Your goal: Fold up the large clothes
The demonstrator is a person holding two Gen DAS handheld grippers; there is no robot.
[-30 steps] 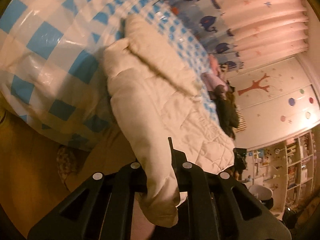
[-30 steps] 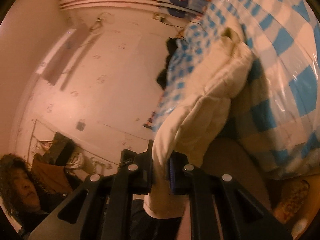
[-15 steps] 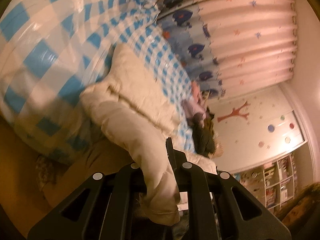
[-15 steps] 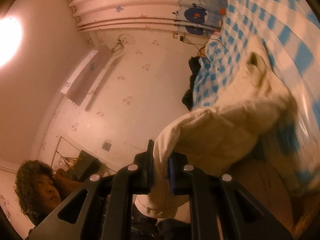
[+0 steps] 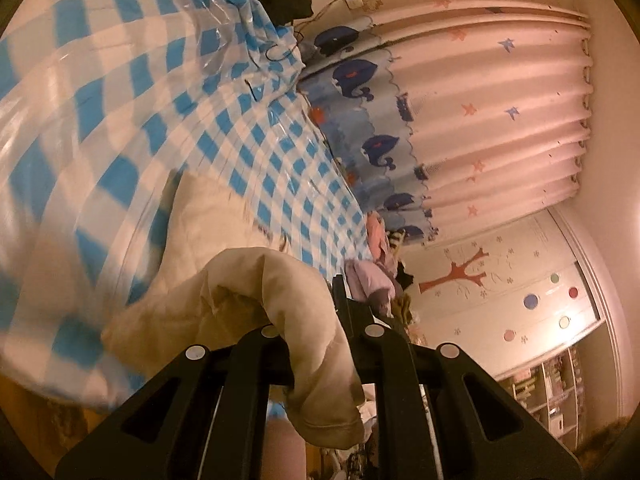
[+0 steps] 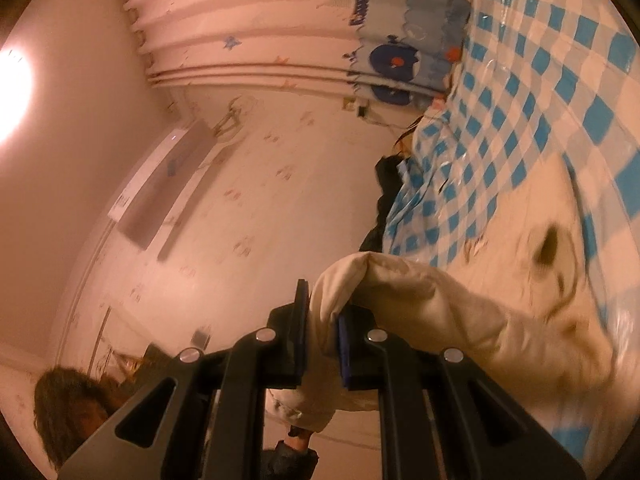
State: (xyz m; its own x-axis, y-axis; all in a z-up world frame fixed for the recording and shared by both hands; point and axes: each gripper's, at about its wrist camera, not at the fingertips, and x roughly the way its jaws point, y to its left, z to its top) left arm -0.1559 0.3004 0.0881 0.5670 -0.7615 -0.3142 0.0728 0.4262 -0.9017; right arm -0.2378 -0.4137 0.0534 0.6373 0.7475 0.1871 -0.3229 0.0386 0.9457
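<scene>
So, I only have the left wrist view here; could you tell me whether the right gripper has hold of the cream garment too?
Observer: Yes, the right gripper is shut on a fold of the cream garment.
Operator: Thank you. Does the fabric hang below it?
Observer: A cuffed end hangs below the right gripper.
Operator: And what lies beyond that side?
Observer: A wall-mounted air conditioner and a bright ceiling light.

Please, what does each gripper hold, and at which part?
Both hold the cream quilted garment: the left gripper and the right gripper each pinch a bunched fold near a hem.
</scene>
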